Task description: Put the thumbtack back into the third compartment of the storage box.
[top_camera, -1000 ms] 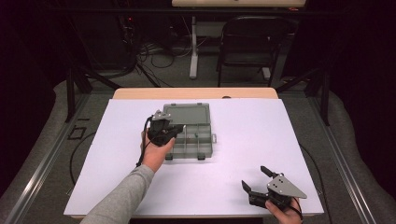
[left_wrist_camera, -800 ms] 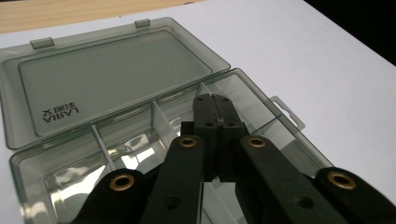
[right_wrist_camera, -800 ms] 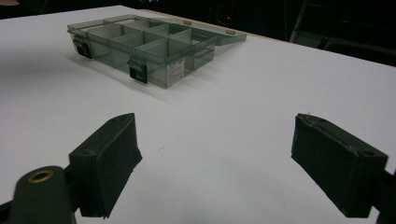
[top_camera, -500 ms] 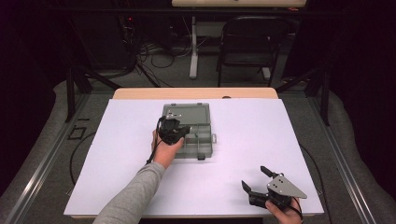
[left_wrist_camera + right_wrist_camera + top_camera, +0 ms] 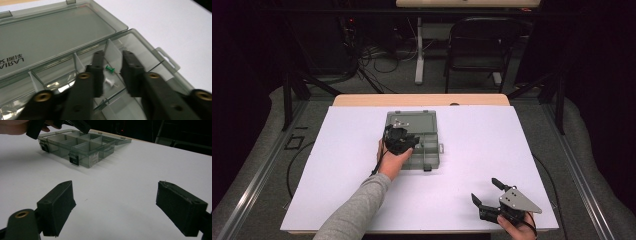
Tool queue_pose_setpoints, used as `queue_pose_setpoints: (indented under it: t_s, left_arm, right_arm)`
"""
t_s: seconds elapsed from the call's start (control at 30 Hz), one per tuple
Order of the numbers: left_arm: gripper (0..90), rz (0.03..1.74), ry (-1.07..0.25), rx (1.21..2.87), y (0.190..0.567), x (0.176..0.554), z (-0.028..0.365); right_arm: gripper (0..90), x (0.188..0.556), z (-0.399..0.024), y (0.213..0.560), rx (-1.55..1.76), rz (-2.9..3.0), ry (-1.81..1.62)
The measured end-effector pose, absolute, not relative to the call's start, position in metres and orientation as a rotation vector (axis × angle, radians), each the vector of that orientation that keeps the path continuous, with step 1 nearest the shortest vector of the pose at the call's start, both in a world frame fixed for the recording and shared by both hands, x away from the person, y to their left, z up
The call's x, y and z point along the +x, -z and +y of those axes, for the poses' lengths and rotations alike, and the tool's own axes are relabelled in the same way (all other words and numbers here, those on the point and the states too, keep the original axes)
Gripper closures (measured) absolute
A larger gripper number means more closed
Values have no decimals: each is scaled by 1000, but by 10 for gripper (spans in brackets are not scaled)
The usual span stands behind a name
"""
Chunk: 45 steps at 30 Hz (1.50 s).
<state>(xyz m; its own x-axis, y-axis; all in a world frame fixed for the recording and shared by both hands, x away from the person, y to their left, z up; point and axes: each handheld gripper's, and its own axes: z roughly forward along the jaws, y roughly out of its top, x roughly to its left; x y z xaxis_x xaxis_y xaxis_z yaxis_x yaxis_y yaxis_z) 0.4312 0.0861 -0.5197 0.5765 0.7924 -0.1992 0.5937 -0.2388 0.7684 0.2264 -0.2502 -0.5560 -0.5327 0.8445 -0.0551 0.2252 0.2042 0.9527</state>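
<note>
Left tongs [image 5: 112, 75] hover part-open over the green pushpin [image 5: 109, 69] in the open box [image 5: 428, 150], nothing gripped yet; right tongs [image 5: 489, 192] wait wide open.

dark room, black chair [image 5: 480, 47], floor cables [image 5: 377, 56], grey carpet [image 5: 257, 165]

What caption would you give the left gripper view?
Left hand-held gripper, jaws slightly apart, poised over green and white pushpins in an open compartment box.

Left tool [image 5: 401, 140] over the open box [image 5: 426, 145] (right tool [image 5: 490, 197] well apart).
</note>
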Motion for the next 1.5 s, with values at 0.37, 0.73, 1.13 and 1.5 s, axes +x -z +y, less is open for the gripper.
queue_pose_setpoints:
  t_s: [0.37, 0.73, 1.13, 1.5]
  left_arm:
    - [388, 1023, -299, 1924, 501, 412, 109]
    - [356, 1013, -268, 1846, 498, 383, 141]
    - [328, 933, -397, 1757, 492, 318, 200]
    - [320, 995, -449, 1680, 508, 271, 254]
  right_arm:
    - [143, 228, -253, 559, 1028, 1882, -1340]
    - [144, 222, -255, 556, 1021, 1872, -1326]
    - [143, 221, -255, 557, 1033, 1863, -1322]
    - [143, 221, -255, 557, 1038, 1860, -1321]
